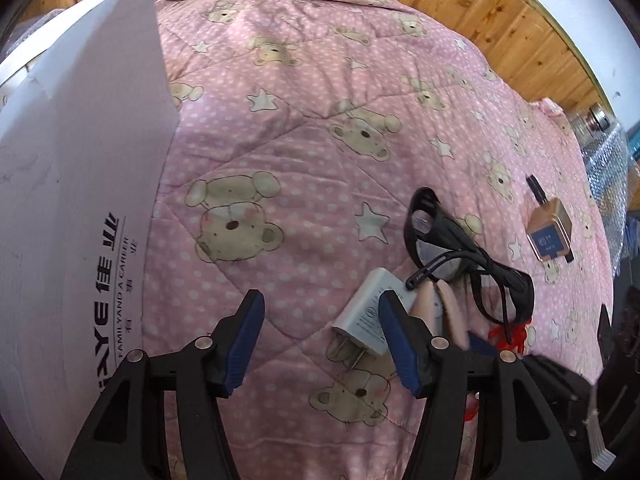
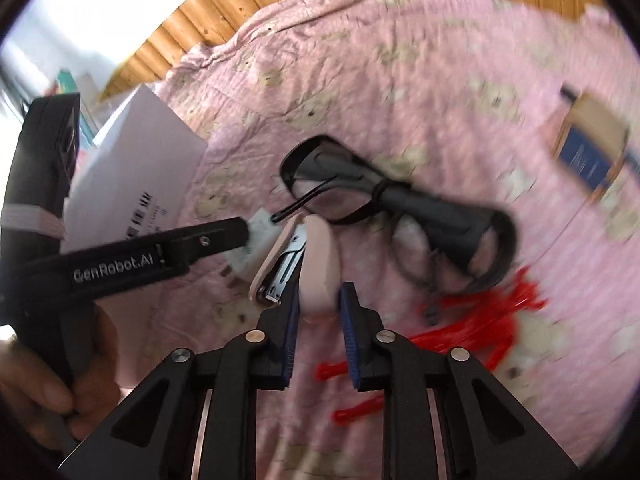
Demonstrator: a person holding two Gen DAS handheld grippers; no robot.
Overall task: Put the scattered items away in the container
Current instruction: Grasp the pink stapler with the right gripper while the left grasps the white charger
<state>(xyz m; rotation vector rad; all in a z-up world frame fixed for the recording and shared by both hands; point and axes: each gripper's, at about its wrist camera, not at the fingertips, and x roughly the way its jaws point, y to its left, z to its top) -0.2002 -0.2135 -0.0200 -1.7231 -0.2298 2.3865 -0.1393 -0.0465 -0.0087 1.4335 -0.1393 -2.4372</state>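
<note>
- The left wrist view alone shows the white box (image 1: 80, 184) up close at the left, with black lettering on its near side; the right wrist view shows the same box (image 2: 140, 172) farther off at the left.
- Only the right wrist view shows the pink stapler (image 2: 308, 264) clearly: it is hinged open, metal insides showing, and the right gripper (image 2: 320, 308) has its jaws closed most of the way around the stapler's rounded near end.
- In the left wrist view the stapler (image 1: 440, 308) is only two pink strips, partly behind the blue pad of the left gripper (image 1: 320, 320), whose jaws stand wide apart and hold nothing.
- The white charger (image 1: 372, 312) lies on the pink bear-print quilt (image 1: 304, 128) just left of the stapler, prongs toward the camera, its right part covered by that pad.
- Black glasses (image 1: 460, 248) lie folded just beyond the stapler; a tan and blue bottle (image 1: 550, 232) lies farther right.
- The right wrist view is blurred, so the red plastic bits (image 2: 480, 320) near the glasses are hard to identify, perhaps clips or ties.
- A hand (image 2: 52, 380) at the lower left of that view grips the left gripper's handle.
</note>
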